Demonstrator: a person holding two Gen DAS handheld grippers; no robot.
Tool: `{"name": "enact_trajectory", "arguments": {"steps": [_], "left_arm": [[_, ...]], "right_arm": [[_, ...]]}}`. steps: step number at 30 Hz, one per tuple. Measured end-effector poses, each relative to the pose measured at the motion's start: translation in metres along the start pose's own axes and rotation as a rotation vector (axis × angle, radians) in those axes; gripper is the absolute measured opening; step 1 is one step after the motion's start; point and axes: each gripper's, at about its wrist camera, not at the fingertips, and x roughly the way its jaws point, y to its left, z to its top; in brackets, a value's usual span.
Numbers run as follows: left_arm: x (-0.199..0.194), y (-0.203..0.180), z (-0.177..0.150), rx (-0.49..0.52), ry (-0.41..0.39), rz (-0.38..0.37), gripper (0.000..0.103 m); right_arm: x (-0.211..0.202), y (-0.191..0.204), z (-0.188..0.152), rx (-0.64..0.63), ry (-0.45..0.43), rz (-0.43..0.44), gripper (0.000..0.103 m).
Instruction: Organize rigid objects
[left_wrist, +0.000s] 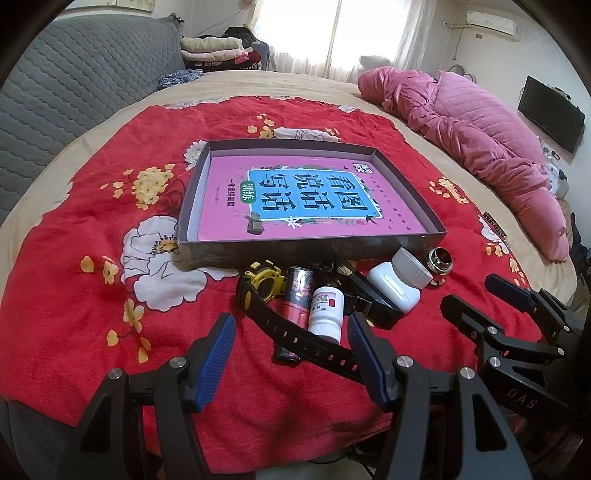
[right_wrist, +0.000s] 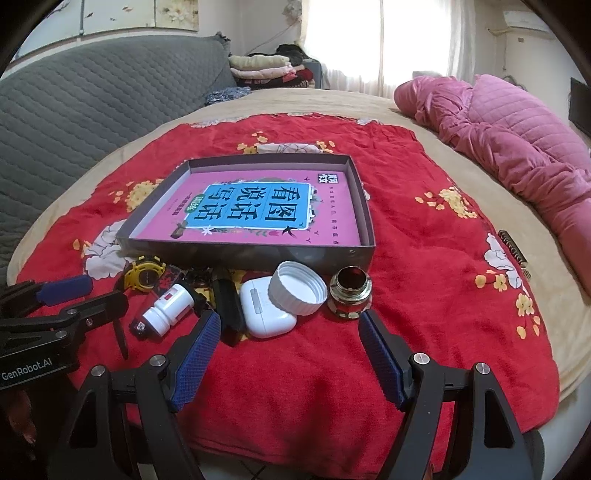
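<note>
Spread over a bed: a red floral cloth (left_wrist: 74, 280), with a shallow grey box (left_wrist: 258, 254) at its centre holding a pink and blue book (left_wrist: 306, 199) flat inside. Lined up just near of the box's near wall, left to right: a yellow-faced watch (left_wrist: 264, 284) with black strap trailing toward the camera, a dark can (left_wrist: 299, 291) lying on its side, a small white pill bottle (left_wrist: 327, 308) against the can, a black rectangular item (left_wrist: 369, 299), a white earbud case (right_wrist: 266, 308), a white ribbed cap (right_wrist: 297, 288) leaning on that case, and a round gold-and-dark metal piece (right_wrist: 349, 291) farthest right. Left gripper (left_wrist: 291, 354) released, blue pads spread wide above the strap and pill bottle, grasping nothing. Right gripper (right_wrist: 290, 350) likewise released, fingers parted and apart from the earbud case and metal piece, nothing between them. Far right on the bed, a bunched pink quilt (left_wrist: 480, 140).
</note>
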Motion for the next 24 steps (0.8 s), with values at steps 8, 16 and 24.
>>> {"name": "enact_trajectory", "arguments": {"steps": [8, 16, 24], "left_arm": [[0.0005, 0.0000, 0.0001, 0.003, -0.001, 0.001, 0.062], [0.0003, -0.0009, -0.0003, 0.006, -0.001, 0.001, 0.062], [0.0003, -0.0010, -0.0003, 0.005, -0.001, 0.002, 0.062]], "right_arm": [[-0.0013, 0.0001, 0.0009, 0.002, -0.001, 0.002, 0.078], [-0.0029, 0.0011, 0.0015, 0.000, -0.005, 0.004, 0.078], [-0.0035, 0.0015, 0.0021, 0.000, -0.006, 0.004, 0.078]]}}
